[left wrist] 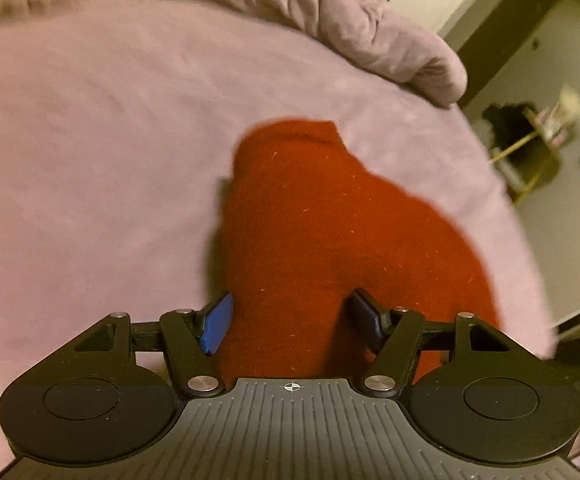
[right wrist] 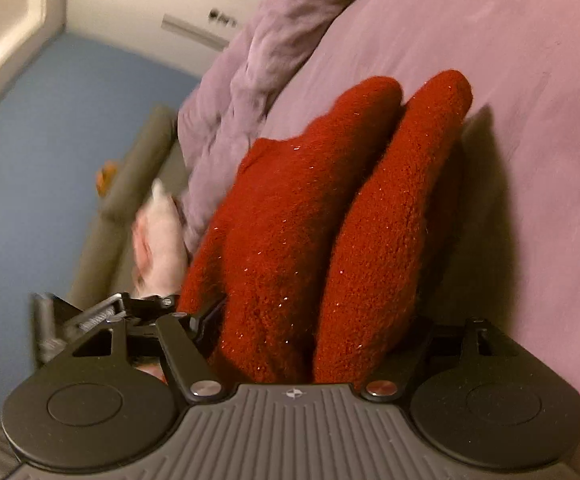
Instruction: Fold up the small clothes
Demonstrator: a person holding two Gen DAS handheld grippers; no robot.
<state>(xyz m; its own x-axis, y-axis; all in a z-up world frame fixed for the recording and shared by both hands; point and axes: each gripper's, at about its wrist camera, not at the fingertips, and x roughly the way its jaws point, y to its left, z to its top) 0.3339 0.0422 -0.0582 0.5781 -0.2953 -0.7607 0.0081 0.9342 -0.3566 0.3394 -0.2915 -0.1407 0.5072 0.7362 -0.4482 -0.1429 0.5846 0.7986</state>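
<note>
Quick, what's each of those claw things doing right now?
Left gripper: closed on the red knit garment.
Right gripper: closed on the same garment, pads buried in it.

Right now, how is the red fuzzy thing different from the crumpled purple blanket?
The red knit garment is dark red; the crumpled blanket is pale purple. The garment looks fuzzy with tiny glittery threads, while the blanket looks smooth and wrinkly. The garment is doubled into two rounded humps; the blanket is bunched along the bed's edge. Both are soft cloth, next to the same purple sheet.
</note>
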